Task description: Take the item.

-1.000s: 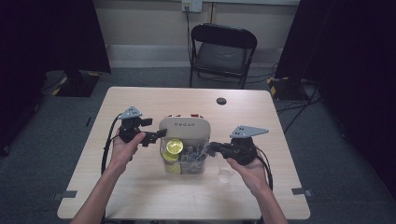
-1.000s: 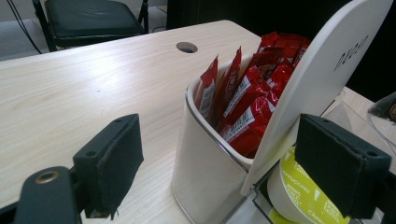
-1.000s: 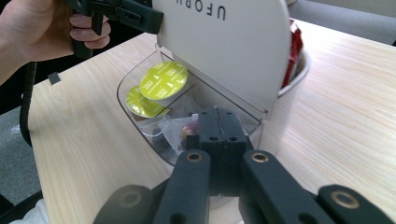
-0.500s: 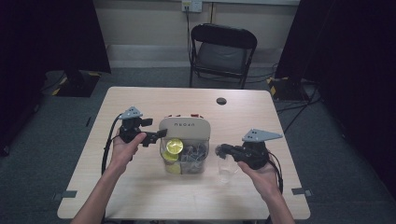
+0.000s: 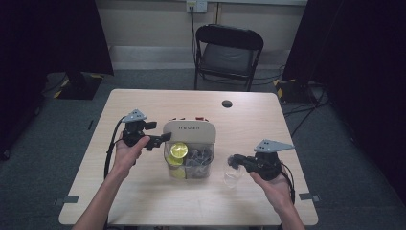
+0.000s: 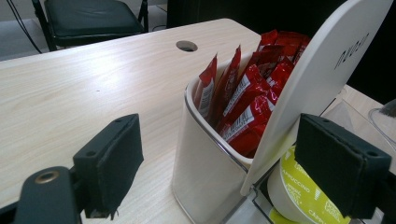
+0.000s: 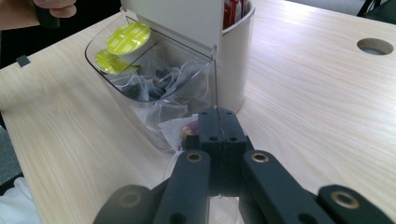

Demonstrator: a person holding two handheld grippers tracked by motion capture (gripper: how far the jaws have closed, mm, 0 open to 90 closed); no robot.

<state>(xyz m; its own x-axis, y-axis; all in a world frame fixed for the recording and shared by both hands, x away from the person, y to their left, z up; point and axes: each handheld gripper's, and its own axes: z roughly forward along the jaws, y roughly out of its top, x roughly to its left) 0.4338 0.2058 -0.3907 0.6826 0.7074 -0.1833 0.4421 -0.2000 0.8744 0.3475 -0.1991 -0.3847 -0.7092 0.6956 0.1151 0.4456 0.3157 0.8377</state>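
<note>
Tea bag [image 7: 180, 128] in clear wrapper, light, limp and slippery, pinched at its edge by the right gripper [image 7: 218, 122], jaws pressed together, just beside the clear bin [image 7: 154, 93]; left gripper [image 6: 243, 163], jaws spread, straddles the white lid [image 6: 322, 74] of the organiser [image 5: 189, 151]

A clear sachet [image 7: 175, 128] is pinched in the right gripper's [image 7: 218, 122] shut jaws. A white lid [image 6: 327, 60] is tilted up between the left gripper's [image 6: 224, 158] parted jaws.

Wood table [image 5: 143, 201] w/ organizer box [image 5: 189, 132] + clear cup [image 5: 233, 178].
</note>
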